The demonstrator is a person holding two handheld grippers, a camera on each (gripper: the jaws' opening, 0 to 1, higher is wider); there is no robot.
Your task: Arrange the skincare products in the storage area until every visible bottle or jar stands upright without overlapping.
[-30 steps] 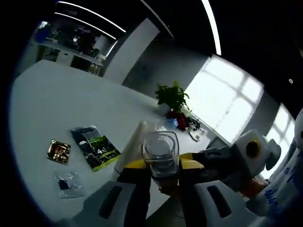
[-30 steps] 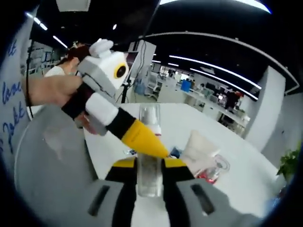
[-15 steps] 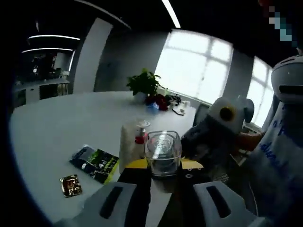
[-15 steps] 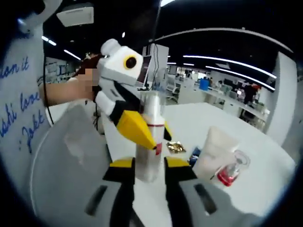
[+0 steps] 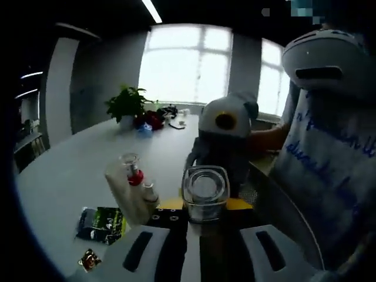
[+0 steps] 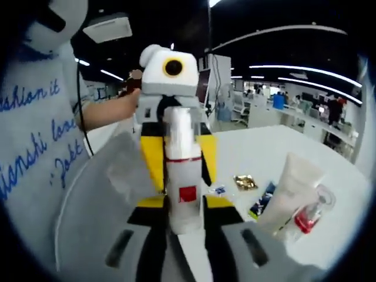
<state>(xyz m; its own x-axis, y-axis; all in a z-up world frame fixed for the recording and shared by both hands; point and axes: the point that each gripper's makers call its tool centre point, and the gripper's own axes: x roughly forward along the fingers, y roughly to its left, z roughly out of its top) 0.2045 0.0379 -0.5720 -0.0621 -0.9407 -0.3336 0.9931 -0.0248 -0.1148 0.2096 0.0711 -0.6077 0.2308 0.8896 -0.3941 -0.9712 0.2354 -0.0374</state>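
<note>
Over table | left tongs (image 5: pixel 202 207) grip jar (image 5: pixel 204 192) | bottle (image 6: pixel 183 176) now faces opposite tongs (previously angled)

Clear jar (image 5: pixel 204 192): upright, lifted, clamped in left tool | White bottle (image 6: pixel 181 176): red square label, upright, clamped in right tool | Cream tube (image 6: pixel 286 194) and red-collared clear bottle (image 6: pixel 309 215): together on table.
</note>
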